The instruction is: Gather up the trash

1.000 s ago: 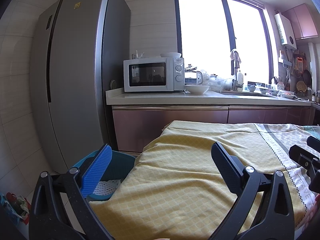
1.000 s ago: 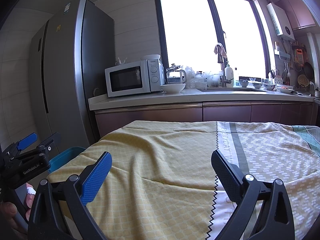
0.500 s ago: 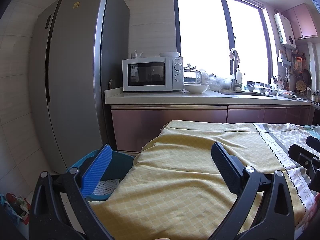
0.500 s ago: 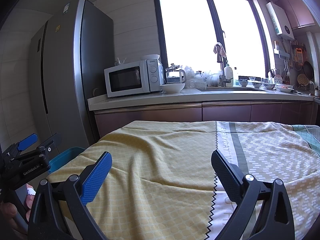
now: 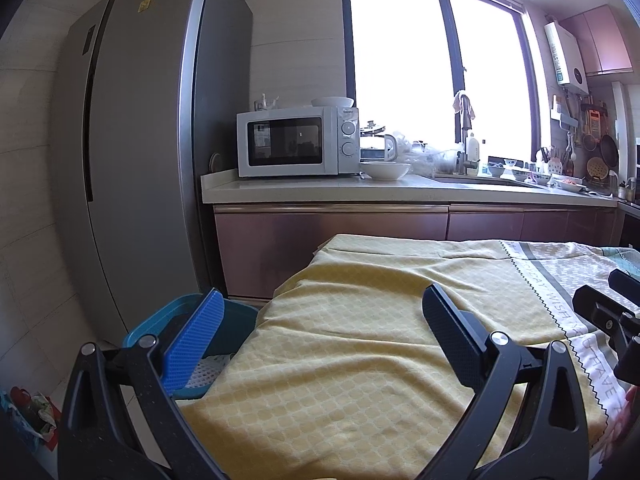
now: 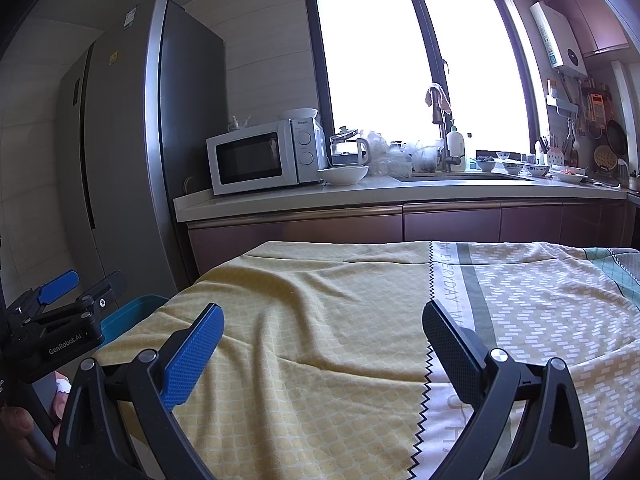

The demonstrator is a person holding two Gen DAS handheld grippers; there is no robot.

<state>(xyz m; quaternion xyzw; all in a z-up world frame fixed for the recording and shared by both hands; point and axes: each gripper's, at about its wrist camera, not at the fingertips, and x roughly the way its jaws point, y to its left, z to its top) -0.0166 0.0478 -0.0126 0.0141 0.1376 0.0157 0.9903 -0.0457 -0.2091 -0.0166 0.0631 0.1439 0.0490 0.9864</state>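
Both tools empty. Left gripper hung with jaws spread wide over the near left edge of the yellow tablecloth; right gripper likewise released, over the cloth's middle, near the zigzag seam. Against the frames from a second back almost nothing had shifted: the left view had crept a touch, microwave and counter sliding slightly, the right view much the same. Reading: a pause, no pick under way, the collecting step not begun or between items. No trash lay on the cloth in either view. Blue bin sat on the floor just beside the table's left edge, below the left gripper's blue finger; white mesh-like lining or contents showed inside, too unclear to name. The left view alone showed the bin's interior and some crumpled litter on the floor at far left, the likeliest trash, well apart from both grippers. The right view showed only a sliver of the bin's rim, but it showed the left gripper from the side, the person's hand on its handle, and the patterned grey-and-white half of the cloth.
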